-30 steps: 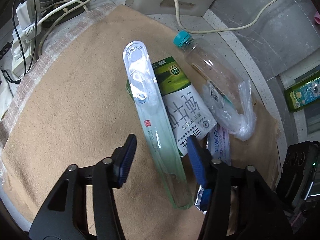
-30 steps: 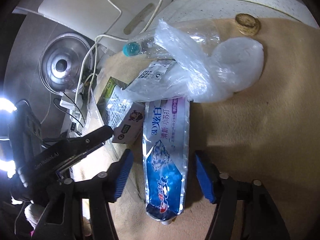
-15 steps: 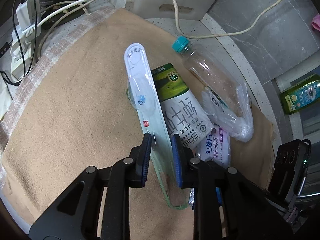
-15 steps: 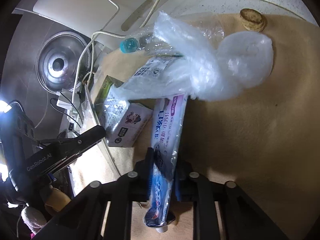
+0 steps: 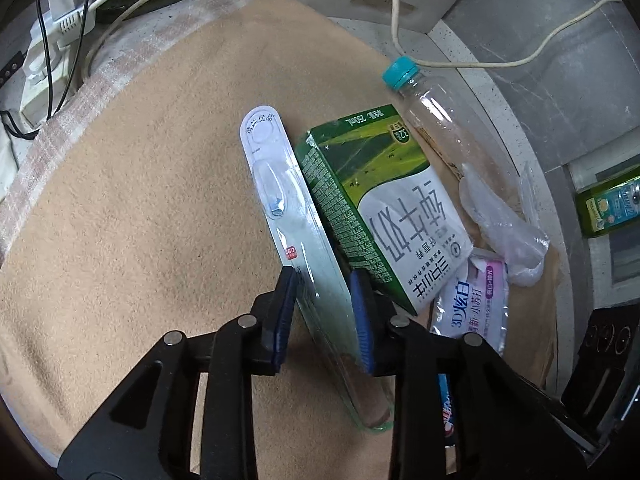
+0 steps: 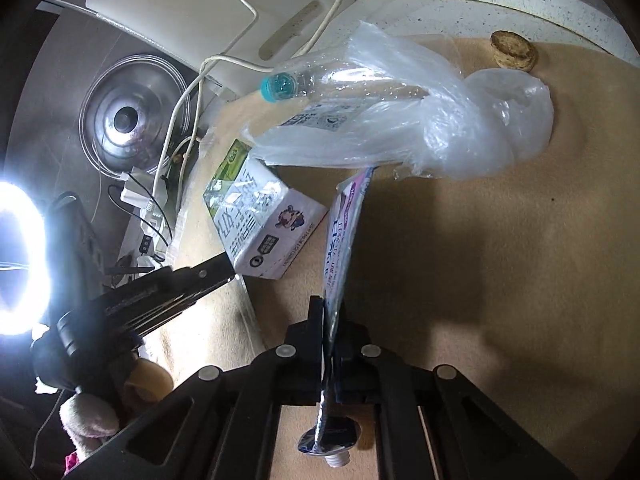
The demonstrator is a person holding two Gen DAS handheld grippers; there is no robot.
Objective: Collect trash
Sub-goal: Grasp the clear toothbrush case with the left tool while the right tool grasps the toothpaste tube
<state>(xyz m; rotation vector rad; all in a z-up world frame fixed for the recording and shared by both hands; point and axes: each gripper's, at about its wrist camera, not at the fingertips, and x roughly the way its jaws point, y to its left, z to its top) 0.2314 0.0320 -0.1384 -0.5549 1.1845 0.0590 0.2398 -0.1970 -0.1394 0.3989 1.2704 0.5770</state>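
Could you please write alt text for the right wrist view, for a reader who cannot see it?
The right gripper is shut on a flattened toothpaste tube, held edge-on above a tan cloth. Beyond it lie a milk carton, a clear bottle and a crumpled plastic bag; the left gripper reaches in from the left.

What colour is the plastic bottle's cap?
Teal; the plastic bottle's cap shows clearest in the left wrist view.

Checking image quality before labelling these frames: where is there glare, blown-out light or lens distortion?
Right wrist view: a ring light at the left edge is blown out to white, and the crumpled plastic bag glints. Left wrist view: evenly lit and sharp, with faint sheen on the clear toothbrush package. Both views: fisheye bending and dark corners.
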